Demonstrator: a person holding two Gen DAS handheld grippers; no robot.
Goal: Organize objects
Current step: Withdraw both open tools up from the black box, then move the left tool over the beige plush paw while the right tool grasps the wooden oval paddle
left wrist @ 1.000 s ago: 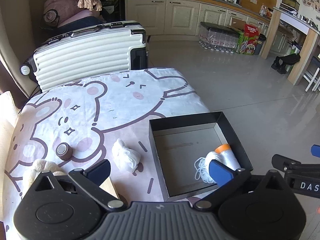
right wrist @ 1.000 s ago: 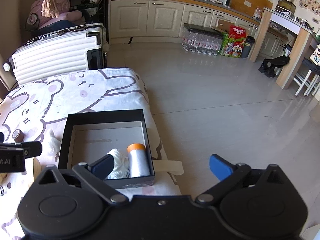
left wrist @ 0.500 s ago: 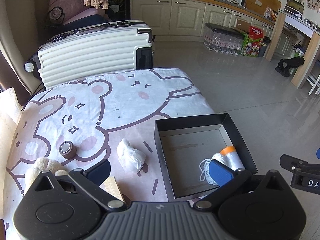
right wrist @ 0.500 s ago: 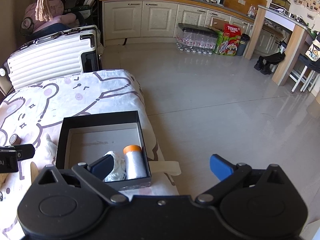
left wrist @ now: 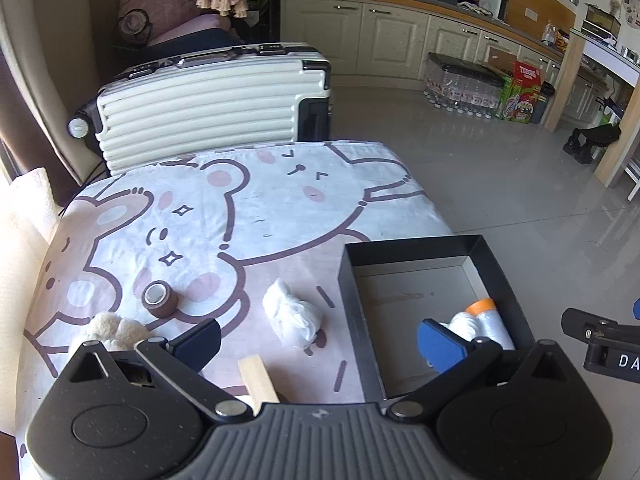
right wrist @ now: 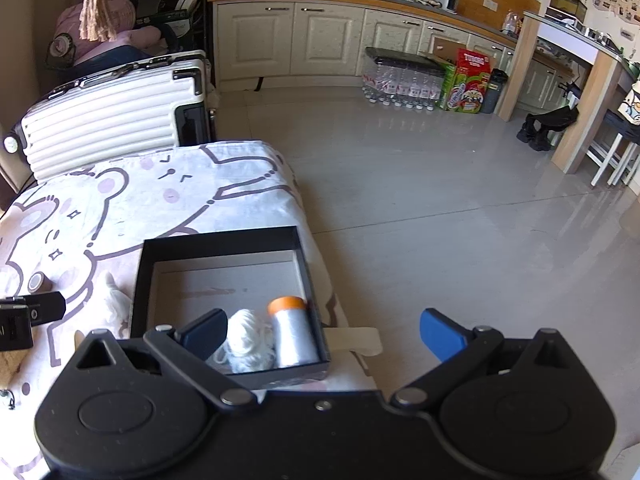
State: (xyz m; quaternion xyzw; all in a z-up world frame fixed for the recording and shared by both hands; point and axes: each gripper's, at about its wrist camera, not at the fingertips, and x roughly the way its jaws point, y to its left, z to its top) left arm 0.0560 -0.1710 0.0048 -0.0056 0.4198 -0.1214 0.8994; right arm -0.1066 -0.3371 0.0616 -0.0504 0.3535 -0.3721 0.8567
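Lying in the matte black box: glossy orange-capped spool, perhaps fluffy yarn; both grippers' fingers spread, empty.

A ribbed white suitcase lies on its side at the far edge of the bear-print cloth. Beyond the suitcase run cream cabinets. Right of the suitcase, on the grey floor, sit packed water bottles touching 1 red-green carton.
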